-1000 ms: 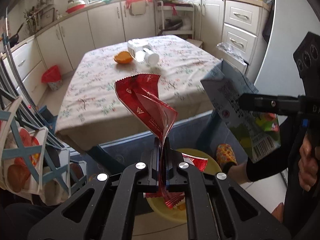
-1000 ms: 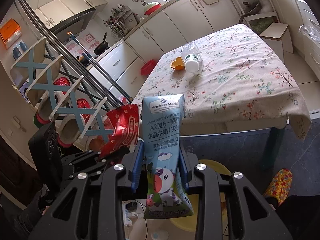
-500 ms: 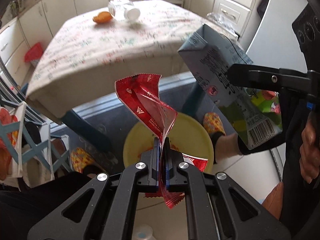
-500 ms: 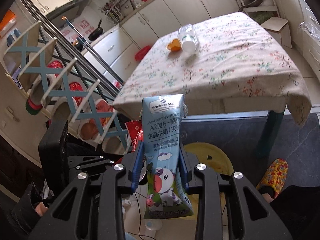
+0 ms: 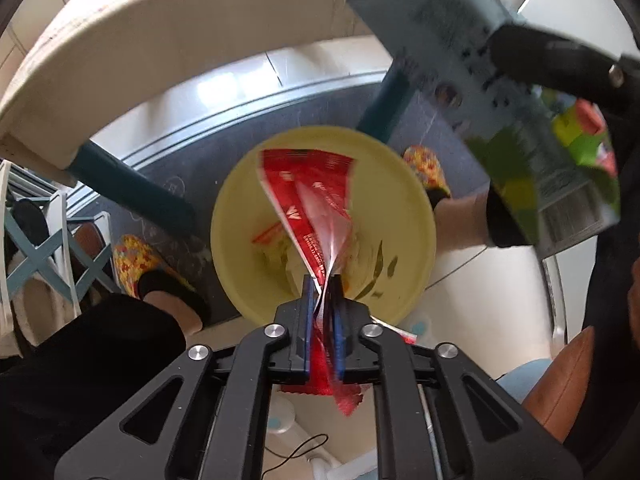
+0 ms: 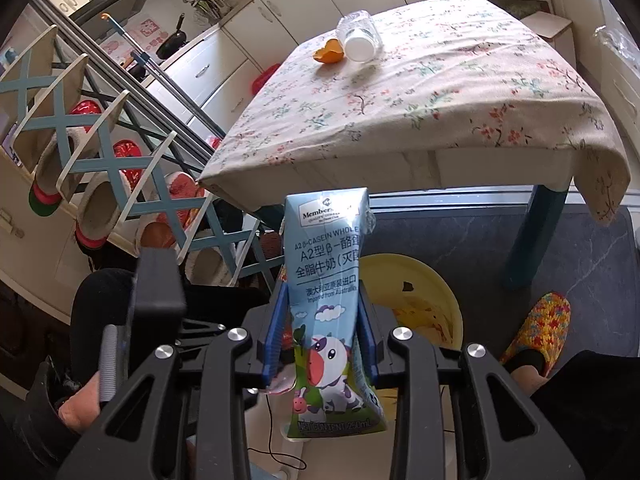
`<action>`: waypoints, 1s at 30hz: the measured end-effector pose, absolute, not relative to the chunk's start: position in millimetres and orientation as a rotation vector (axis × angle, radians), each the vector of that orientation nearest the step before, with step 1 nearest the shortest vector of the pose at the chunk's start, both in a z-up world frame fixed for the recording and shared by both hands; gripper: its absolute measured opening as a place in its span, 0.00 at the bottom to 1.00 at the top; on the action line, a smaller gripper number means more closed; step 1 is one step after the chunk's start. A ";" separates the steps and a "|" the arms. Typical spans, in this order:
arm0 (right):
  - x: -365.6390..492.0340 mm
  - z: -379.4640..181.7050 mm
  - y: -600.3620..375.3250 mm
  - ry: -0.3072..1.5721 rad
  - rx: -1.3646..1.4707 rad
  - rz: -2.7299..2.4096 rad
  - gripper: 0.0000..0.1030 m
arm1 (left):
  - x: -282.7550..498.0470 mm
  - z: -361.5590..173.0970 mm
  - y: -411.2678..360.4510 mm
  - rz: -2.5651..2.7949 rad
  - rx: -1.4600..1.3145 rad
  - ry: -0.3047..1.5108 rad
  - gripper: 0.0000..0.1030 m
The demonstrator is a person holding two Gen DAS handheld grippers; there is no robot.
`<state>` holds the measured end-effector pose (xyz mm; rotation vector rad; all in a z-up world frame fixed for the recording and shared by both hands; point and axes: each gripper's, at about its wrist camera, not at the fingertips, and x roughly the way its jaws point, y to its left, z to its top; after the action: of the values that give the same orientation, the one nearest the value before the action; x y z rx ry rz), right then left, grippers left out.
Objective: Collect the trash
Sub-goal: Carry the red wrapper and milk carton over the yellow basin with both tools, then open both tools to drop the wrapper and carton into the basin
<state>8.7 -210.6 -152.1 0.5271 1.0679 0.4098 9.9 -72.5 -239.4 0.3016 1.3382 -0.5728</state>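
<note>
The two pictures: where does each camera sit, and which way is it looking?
Left wrist view: on the left tool, looking almost straight down at the yellow bin; red wrapper between its just-opening fingers; slippered feet show.
Right wrist view: on the right tool, angled down toward the table; it grips the milk carton; a hand and one slipper show.
Shared: bin, carton, table.

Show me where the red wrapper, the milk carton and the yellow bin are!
red wrapper (image 5: 308, 192): left wrist view, on its wide red upper part.
milk carton (image 6: 326, 264): right wrist view, on its blue printed front.
yellow bin (image 5: 404, 208): left wrist view, on the bare inner wall at the right.
</note>
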 end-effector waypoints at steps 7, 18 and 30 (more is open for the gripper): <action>9.8 -159.0 -209.6 1.096 0.525 0.398 0.32 | 13.2 -231.1 -63.2 -0.550 0.269 1.308 0.44; 20.8 -186.1 -201.1 1.189 0.549 0.377 0.32 | 28.0 -165.9 -14.4 -0.393 0.024 1.017 0.66; 25.0 -206.5 -174.4 1.273 0.461 0.388 0.50 | 21.0 -119.0 20.0 -0.258 -0.094 0.747 0.89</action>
<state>25.0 -174.4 -206.5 0.4612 1.2731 0.3884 21.0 20.0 -119.0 -0.0944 0.7472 -0.2584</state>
